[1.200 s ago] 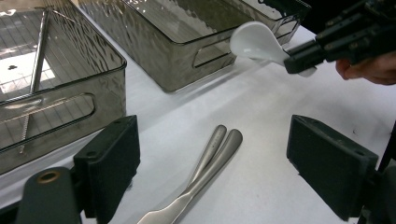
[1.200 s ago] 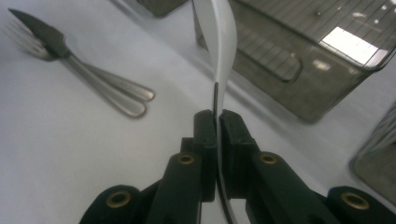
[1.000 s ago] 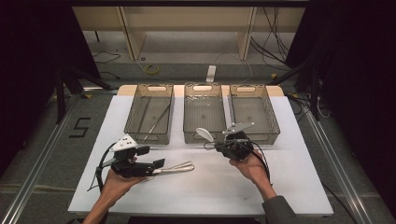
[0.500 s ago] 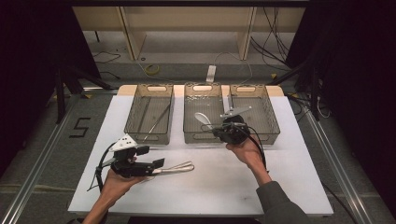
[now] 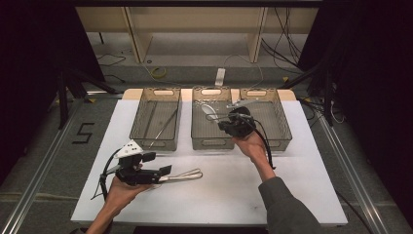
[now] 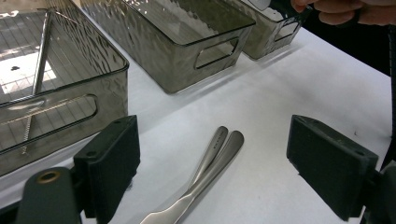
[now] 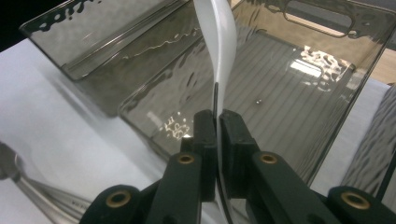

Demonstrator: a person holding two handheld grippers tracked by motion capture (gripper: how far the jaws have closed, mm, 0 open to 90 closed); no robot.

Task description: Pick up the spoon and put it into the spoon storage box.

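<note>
Two metal utensils (image 5: 184, 175) lie side by side on the white table (image 5: 243, 195), their handles (image 6: 215, 151) between the jaws of my left gripper (image 5: 157, 165), which stands open (image 6: 218, 140) and low over the table. My right gripper (image 5: 230, 120) is shut on a spoon (image 5: 210, 109) and holds it above the middle bin (image 5: 210, 143). In the right gripper view the spoon (image 7: 219, 46) rises edge-on from the closed jaws (image 7: 217, 123), with the bin's ribbed floor (image 7: 280, 93) below it.
Three smoky clear bins stand in a row at the table's back: the left bin (image 5: 155, 142) holds thin metal rods (image 6: 43, 51), and the right bin (image 5: 278, 141) is beside my right hand. Bare white table lies in front of the bins.
My right gripper has carried the spoon away from the person, from just in front of the bins to above the middle bin. The left gripper and the two utensils have stayed put.
</note>
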